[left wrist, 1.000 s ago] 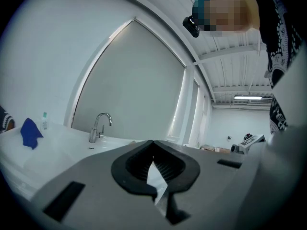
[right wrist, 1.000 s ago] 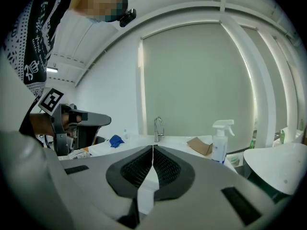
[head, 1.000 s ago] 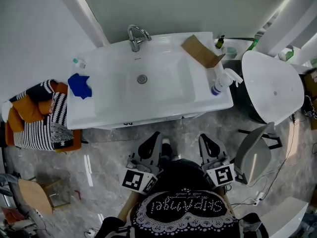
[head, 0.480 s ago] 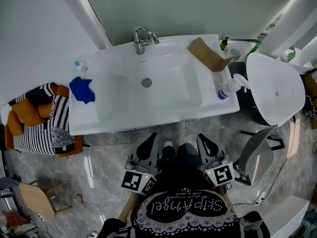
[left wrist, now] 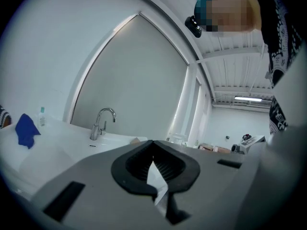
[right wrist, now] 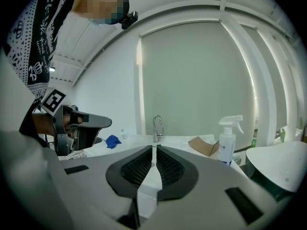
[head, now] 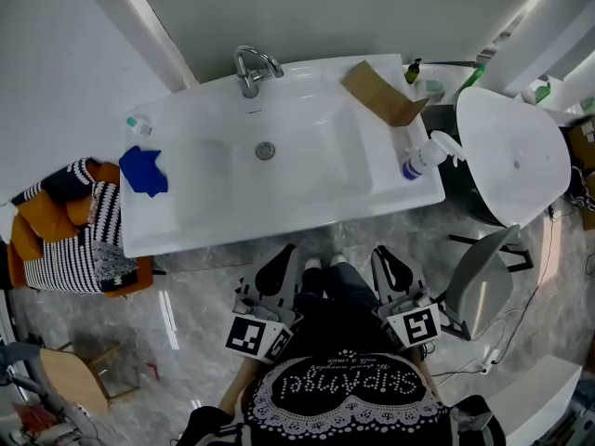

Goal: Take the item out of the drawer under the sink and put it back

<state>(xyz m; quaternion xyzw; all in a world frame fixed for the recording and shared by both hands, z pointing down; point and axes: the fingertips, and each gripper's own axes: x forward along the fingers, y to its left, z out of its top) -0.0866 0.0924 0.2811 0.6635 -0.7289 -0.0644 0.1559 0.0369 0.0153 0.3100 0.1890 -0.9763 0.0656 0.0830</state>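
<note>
Your left gripper (head: 277,273) and right gripper (head: 393,269) hang just in front of the sink (head: 279,217), both clenched, empty. Spray bottle (head: 420,159) on its right rim.

Before us stands the sink (head: 214,189), its faucet (head: 249,71) at the back edge. On its left rim we find a cloth (head: 144,170), a small bottle (head: 138,124) behind it; on its right, a cardboard box (head: 379,94) behind a spray bottle (head: 423,156).

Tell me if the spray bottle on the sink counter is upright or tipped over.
Upright: in the right gripper view the spray bottle stands on its base, nozzle on top.
</note>
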